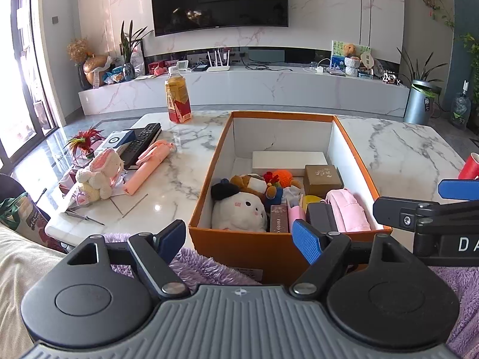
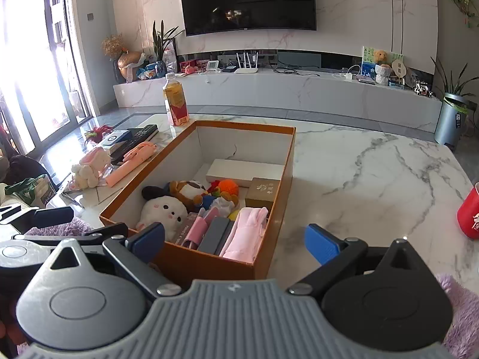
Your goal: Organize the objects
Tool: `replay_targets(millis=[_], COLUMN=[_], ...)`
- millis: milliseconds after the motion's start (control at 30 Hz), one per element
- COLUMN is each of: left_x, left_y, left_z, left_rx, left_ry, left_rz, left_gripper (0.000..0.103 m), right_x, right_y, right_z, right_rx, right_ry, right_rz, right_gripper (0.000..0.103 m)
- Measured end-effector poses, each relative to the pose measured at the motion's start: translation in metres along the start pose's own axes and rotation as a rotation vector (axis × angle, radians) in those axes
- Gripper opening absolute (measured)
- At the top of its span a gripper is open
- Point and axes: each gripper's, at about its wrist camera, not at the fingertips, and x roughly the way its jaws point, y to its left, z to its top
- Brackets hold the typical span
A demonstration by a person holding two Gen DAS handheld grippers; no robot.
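The orange box (image 1: 239, 239) stands open on the marble table (image 1: 404, 146), and everything else is placed from it.

Well to the left of the box, near the table's left edge, a small red plant (image 1: 85, 140) stands beside a blue-and-white packet (image 1: 118, 139) and a black remote (image 1: 140, 143). Nearer the camera than these, a knitted bunny toy (image 1: 100, 175) lies on its side, with a pink handheld fan (image 1: 149, 164) stretched diagonally between it and the box. Beyond the box's far left corner stands an upright tea bottle (image 1: 178, 97).

Low in front of the box's near wall, the left gripper (image 1: 239, 240) hovers with its jaws wide apart and nothing between them, over a purple fleece blanket (image 1: 197, 263).

Inside the box, a white round plush (image 1: 239, 211) fills the near left corner, with a brown plush (image 1: 250, 184) and an orange knitted ball (image 1: 283, 176) behind it. A white flat case (image 1: 289, 158) lies near the far wall, a gold gift box (image 1: 321, 178) sits against the right wall, and a pink pouch (image 1: 348, 209) lies in the near right corner.

The right gripper (image 2: 235, 243) is held at the box's near right corner, its jaws likewise spread and empty. Far right of the box, at the table's edge, stands a red cup (image 2: 470, 215).
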Motion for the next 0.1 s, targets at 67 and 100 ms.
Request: replay_targets(millis=[67, 100], left_x=[-0.0002, -0.0002], left_y=[0.0000, 0.0002], left_z=[0.0004, 0.0005], left_rx=[0.000, 0.001], left_ry=[0.001, 0.001], left_rz=[-0.002, -0.002], left_gripper=[0.093, 0.093], right_x=[-0.0005, -0.0006], right_y=[-0.0004, -0.0002], right_z=[-0.0001, -0.0001], right_rx=[0.004, 0.003], right_ry=[0.000, 0.000], right_rz=[0.004, 0.003], right_gripper=[0.100, 0.100])
